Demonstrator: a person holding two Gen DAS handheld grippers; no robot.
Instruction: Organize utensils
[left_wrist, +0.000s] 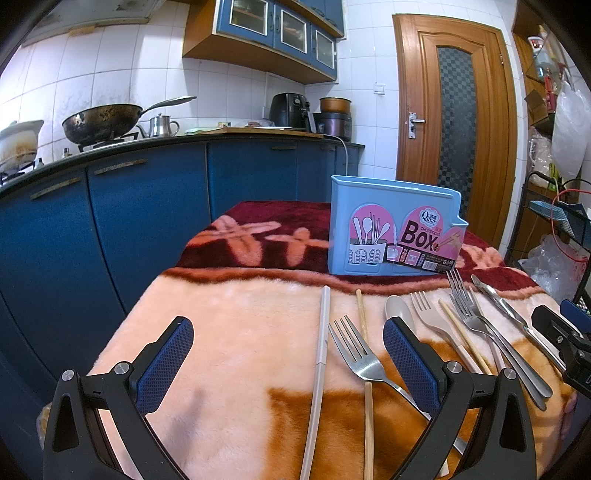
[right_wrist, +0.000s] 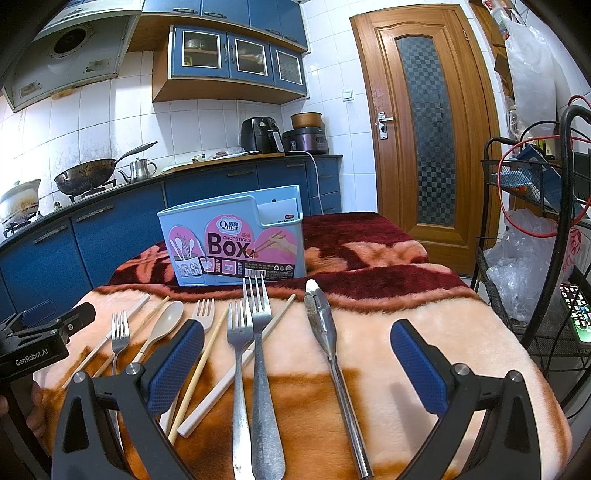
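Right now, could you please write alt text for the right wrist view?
The right gripper, jaws open and empty, hovers over utensils lined up on a peach blanket: two metal forks, chopsticks and tongs. A blue chopsticks box stands behind them.

Bright, even indoor light, cool white glare on the wall tiles (right_wrist: 122, 110), soft shadows on the blanket (left_wrist: 240, 369) under each hand-held gripper, strong fisheye bending at the edges, black corners, door (right_wrist: 424, 129) bowed, centre sharp, no blur
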